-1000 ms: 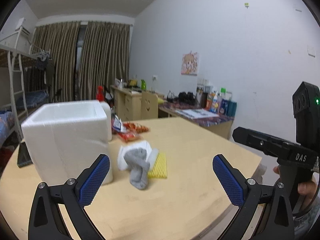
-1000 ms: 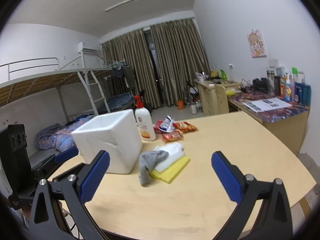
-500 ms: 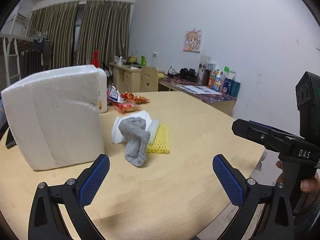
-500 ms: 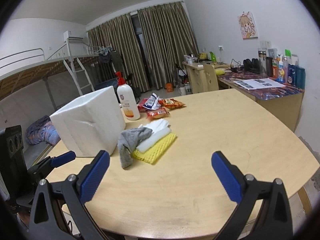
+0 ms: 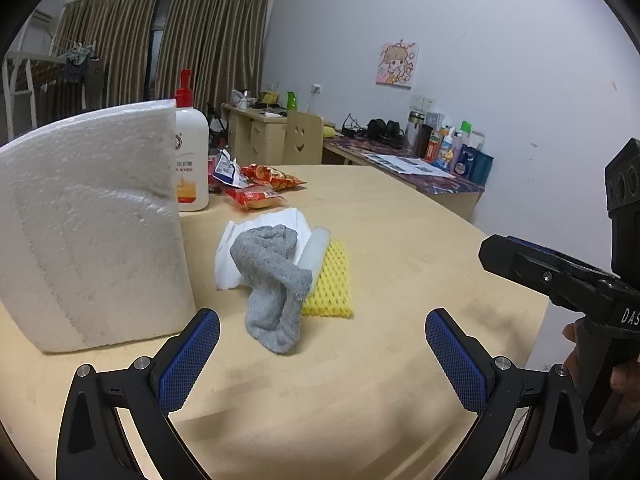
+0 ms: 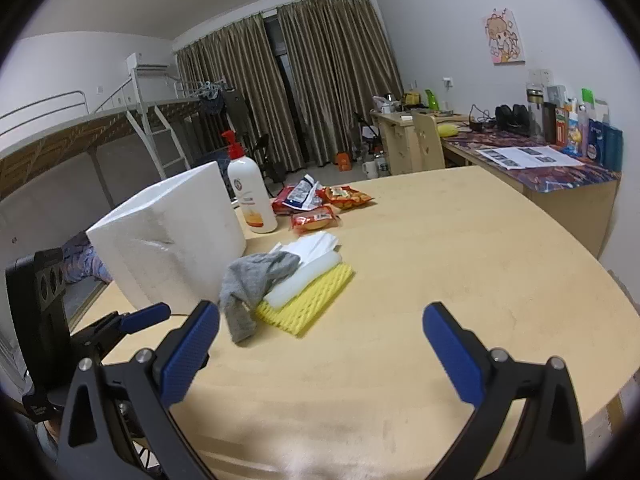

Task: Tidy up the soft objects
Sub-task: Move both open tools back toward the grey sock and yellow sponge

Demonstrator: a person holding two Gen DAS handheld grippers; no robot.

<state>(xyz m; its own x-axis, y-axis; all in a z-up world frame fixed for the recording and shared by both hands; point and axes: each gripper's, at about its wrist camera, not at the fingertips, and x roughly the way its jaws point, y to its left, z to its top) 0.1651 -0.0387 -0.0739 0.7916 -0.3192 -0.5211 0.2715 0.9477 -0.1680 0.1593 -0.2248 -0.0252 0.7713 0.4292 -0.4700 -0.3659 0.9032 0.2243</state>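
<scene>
A grey sock [image 5: 275,285] [image 6: 251,284] lies draped over a small pile on the wooden table: white folded cloth [image 5: 262,227] [image 6: 310,246], a white foam strip [image 5: 316,249] [image 6: 304,276] and a yellow foam mesh pad [image 5: 331,286] [image 6: 306,303]. A white styrofoam box [image 5: 88,220] [image 6: 168,240] stands just left of the pile. My left gripper [image 5: 322,354] is open, low over the table, a short way in front of the sock. My right gripper [image 6: 320,350] is open too, nearer the table's edge, with the pile ahead and to its left. Neither holds anything.
A pump bottle [image 5: 192,160] [image 6: 252,196] and several snack packets [image 5: 260,188] [image 6: 320,204] sit behind the pile. The table [image 6: 460,248] stretches bare to the right. A desk with bottles and papers [image 6: 560,148] lines the right wall. A bunk bed [image 6: 80,128] stands at the left.
Both grippers have dropped lower and moved closer to the pile. The styrofoam box and sock now look larger. Nothing on the table has moved.
</scene>
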